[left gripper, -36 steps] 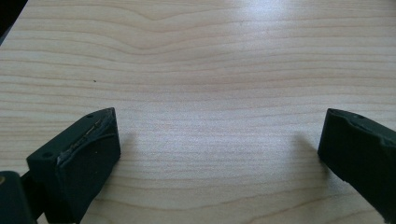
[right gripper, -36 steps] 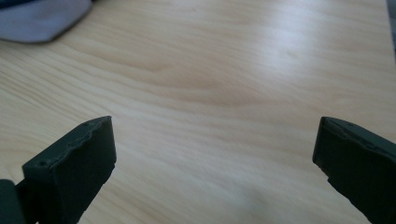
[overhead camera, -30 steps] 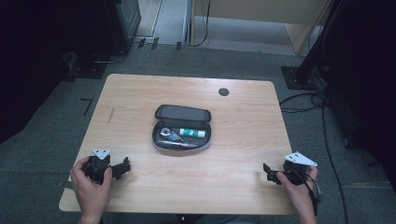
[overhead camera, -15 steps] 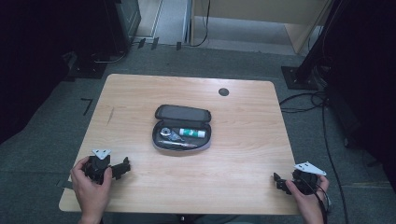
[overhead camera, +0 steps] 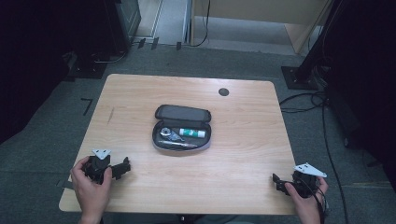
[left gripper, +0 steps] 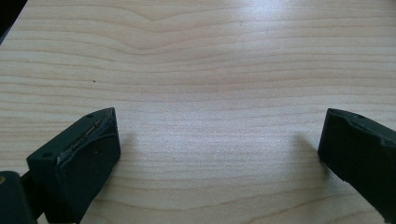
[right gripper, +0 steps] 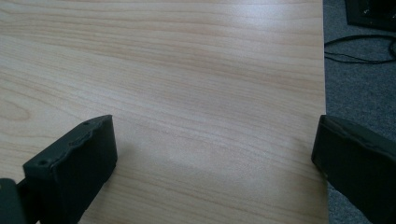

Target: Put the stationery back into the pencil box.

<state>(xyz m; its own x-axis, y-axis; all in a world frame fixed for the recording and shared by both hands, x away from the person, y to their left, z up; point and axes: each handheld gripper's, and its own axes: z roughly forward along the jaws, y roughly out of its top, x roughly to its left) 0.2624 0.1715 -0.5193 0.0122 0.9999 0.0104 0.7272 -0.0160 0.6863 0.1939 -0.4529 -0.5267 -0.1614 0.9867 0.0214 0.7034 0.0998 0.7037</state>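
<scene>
An open dark pencil case [overhead camera: 182, 128] lies in the middle of the wooden table [overhead camera: 243, 126]. Inside it I see a white tube with a green band [overhead camera: 192, 133], a metal tool [overhead camera: 167, 135] and a pen [overhead camera: 178, 144]. My left gripper [overhead camera: 123, 167] rests at the table's front left, held in a hand, well short of the case. In the left gripper view my left gripper [left gripper: 215, 154] is open over bare wood. My right gripper [overhead camera: 279, 182] sits at the front right corner. In the right gripper view my right gripper [right gripper: 215, 149] is open, with one jaw past the table's edge.
A small dark round cap [overhead camera: 223, 92] is set into the table near its far edge. Cables [overhead camera: 322, 121] run over the grey carpet to the right of the table. Dark stands and equipment [overhead camera: 313, 60] surround the table at the back.
My right gripper has drawn back toward the front right corner of the table and a little to the right. The left gripper and the case have stayed put.
</scene>
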